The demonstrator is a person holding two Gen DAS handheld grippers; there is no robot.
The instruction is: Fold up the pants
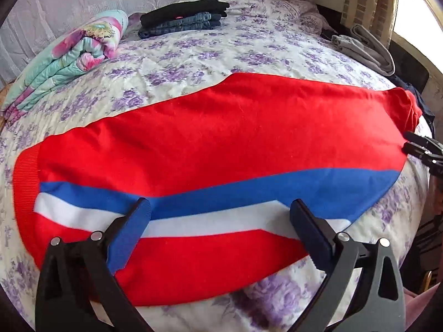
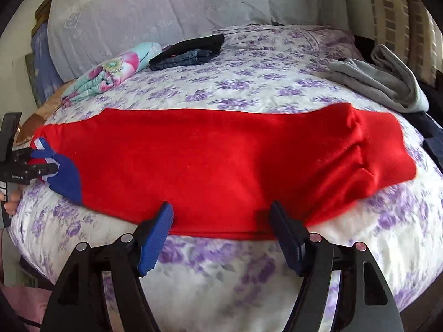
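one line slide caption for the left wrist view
Open left tongs poised over red pants with blue and white stripes, laid flat on a floral bedspread.

The red pants [image 1: 221,138] hide the bed [image 1: 210,52] beneath; the right gripper [image 1: 423,149] is cut off at the frame edge

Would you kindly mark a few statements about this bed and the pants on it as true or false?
1. The red pants with blue and white stripes lie stretched out on the purple-flowered bedsheet. True.
2. The left gripper is shut on the pants. False: its jaws stand wide open over the stripes.
3. A folded stack of black and denim clothes sits at the bed's far side. True.
4. The grey garment lies on the pants. False: it lies apart, at the far right.
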